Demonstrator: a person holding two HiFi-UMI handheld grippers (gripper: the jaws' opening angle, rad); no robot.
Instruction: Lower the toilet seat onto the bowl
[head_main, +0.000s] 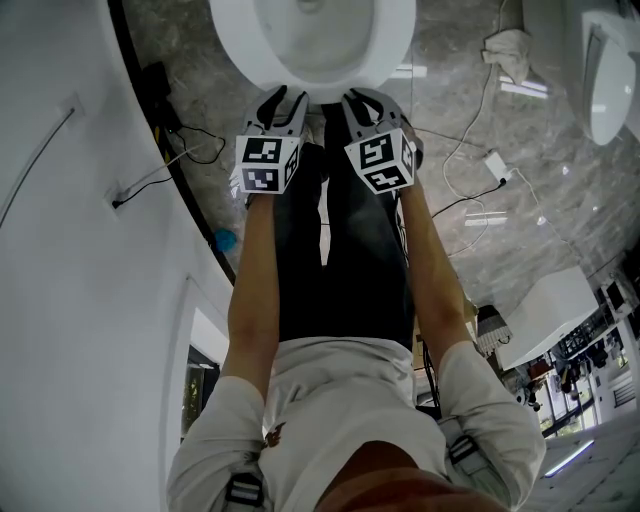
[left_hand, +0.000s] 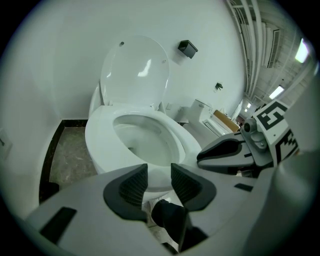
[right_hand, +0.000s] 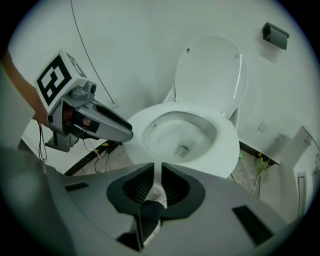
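Head view puts the left tongs (head_main: 283, 100) and right tongs (head_main: 362, 100) just short of the toilet seat (right_hand: 231, 150). It seems already flat on the bowl (right_hand: 182, 135) ahead, with the lid (right_hand: 210, 75) upright beyond. The left tongs are spread and the right nearly together, both empty. Likely next: back away.

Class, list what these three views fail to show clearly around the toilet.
Head view: the toilet rear, cut off by the top edge.
Left gripper view: the toilet's foot, hidden behind the left gripper.
Right gripper view: the black wall box, too small to identify.
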